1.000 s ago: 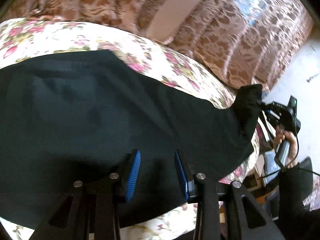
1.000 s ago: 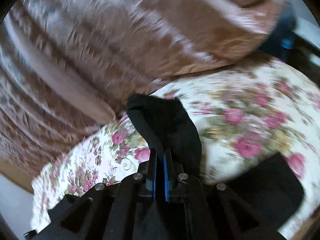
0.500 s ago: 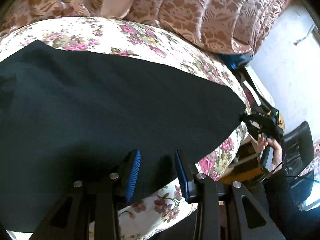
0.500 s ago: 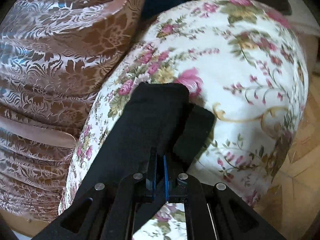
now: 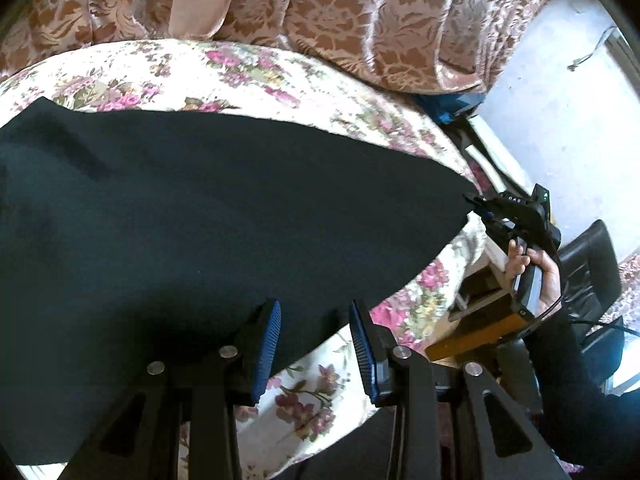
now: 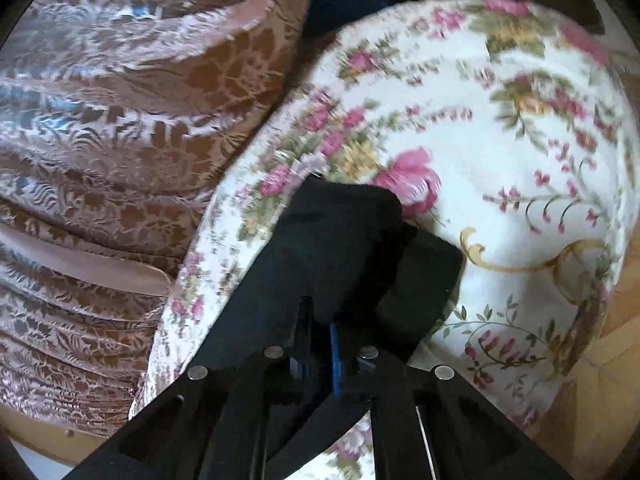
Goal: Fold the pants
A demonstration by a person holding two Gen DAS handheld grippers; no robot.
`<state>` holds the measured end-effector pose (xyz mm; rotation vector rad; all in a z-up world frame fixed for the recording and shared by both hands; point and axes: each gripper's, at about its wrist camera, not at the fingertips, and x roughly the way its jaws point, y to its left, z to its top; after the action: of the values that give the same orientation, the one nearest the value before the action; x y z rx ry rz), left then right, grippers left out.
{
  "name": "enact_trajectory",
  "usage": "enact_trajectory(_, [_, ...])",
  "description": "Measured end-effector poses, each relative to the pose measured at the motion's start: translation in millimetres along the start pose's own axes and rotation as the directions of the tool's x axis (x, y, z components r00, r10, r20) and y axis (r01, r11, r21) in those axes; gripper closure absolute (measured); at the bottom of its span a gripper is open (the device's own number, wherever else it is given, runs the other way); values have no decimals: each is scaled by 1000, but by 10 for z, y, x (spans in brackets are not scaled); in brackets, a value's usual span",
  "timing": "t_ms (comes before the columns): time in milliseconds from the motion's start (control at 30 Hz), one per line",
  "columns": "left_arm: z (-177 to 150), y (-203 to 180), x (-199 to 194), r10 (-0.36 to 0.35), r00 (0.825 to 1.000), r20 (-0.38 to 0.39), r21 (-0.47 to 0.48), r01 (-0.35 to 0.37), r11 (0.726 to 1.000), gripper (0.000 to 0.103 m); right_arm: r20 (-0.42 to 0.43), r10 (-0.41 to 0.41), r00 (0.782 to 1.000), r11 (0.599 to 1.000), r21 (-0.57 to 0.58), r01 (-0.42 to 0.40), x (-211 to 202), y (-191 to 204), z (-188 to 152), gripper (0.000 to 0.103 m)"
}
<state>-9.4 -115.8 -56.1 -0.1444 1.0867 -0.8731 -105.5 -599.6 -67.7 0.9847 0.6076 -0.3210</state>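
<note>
The black pants [image 5: 200, 220] lie spread flat over a floral-covered cushion [image 5: 256, 76]. My left gripper [image 5: 316, 340] is open, with its blue pads either side of the pants' near edge, holding nothing. My right gripper [image 5: 478, 206] shows at the right of the left wrist view, at the pants' far corner. In the right wrist view my right gripper [image 6: 320, 336] is shut on a bunched end of the pants [image 6: 344, 240], which hides most of its pads.
A brown patterned sofa back [image 5: 340, 16] rises behind the cushion and also shows in the right wrist view [image 6: 140, 100]. A wooden piece [image 5: 472, 328] and a black chair [image 5: 592, 264] stand past the cushion's right edge. Wooden floor [image 6: 616, 300] lies below.
The right gripper pulled the pants' corner outward to the cushion's right edge, so the cloth lies flatter. The left gripper stayed open at the near edge.
</note>
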Motion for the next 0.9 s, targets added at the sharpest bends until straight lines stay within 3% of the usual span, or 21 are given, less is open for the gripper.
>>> enact_trajectory(133, [-20,55,0,-7,1000,-6,3,7,1000,67,5,-33,999,998,-49,33,-192,19,5,97])
enact_trajectory(233, [-60,133,105,10,999,-44,-14,-10,1000,67,-32,-111,993,994,-24,110,-71,-169,-24,97])
enact_trajectory(367, [-102,175,83,15,1000,-21,-22,-16,1000,67,-39,-138,990,990,-3,138,50,-315,-75,98])
enact_trajectory(467, [-126,205,-97,29,999,39,-47,-27,999,67,-39,-173,984,984,-46,171,36,-216,-51,96])
enact_trajectory(567, [-184,348,-404,60,991,116,-122,-45,991,67,-24,-195,980,976,-102,192,-101,-61,-37,81])
enact_trajectory(667, [-270,624,-764,118,973,197,-214,-75,974,66,74,-287,955,923,-247,296,-288,311,-106,77])
enact_trajectory(733, [-349,822,-975,196,954,226,-265,-133,955,66,77,-219,973,909,-345,232,-331,633,-190,76])
enact_trajectory(800, [-411,994,-1126,256,936,241,-298,-180,937,66,-46,-81,996,900,-432,54,-194,1023,-313,75])
enact_trajectory(833, [-439,1087,-1197,294,924,243,-318,-211,924,66,-130,-15,991,882,-468,-48,-67,1250,-410,75])
enact_trajectory(900, [-458,1217,-1304,331,911,247,-335,-240,911,66,-294,83,952,821,-521,-233,249,1733,-676,75])
